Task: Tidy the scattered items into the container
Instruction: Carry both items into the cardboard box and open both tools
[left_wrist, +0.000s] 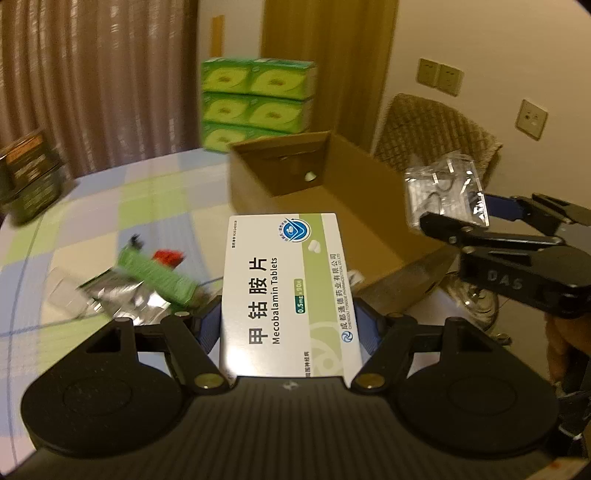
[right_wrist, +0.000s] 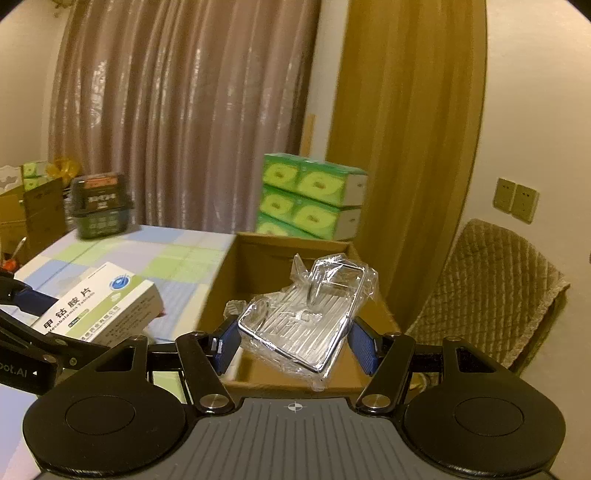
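My left gripper (left_wrist: 290, 328) is shut on a white and green Mecobalamin tablet box (left_wrist: 288, 291), held in the air before the open cardboard box (left_wrist: 369, 229). My right gripper (right_wrist: 293, 345) is shut on a shiny metal clip in a clear plastic bag (right_wrist: 306, 317), which hangs above the near end of the cardboard box (right_wrist: 266, 258). In the left wrist view the bagged clip (left_wrist: 447, 192) and the right gripper (left_wrist: 461, 218) show at the right, over the carton's right wall. The tablet box (right_wrist: 99, 306) shows at the left of the right wrist view.
On the checked tablecloth (left_wrist: 110, 206) lie a green packet (left_wrist: 159, 273), a silver foil pack (left_wrist: 122, 299) and something red (left_wrist: 168, 256). A dark basket (right_wrist: 99, 206) stands at the table's far left, green tissue boxes (left_wrist: 258, 99) behind the carton, a woven chair (right_wrist: 491, 288) at right.
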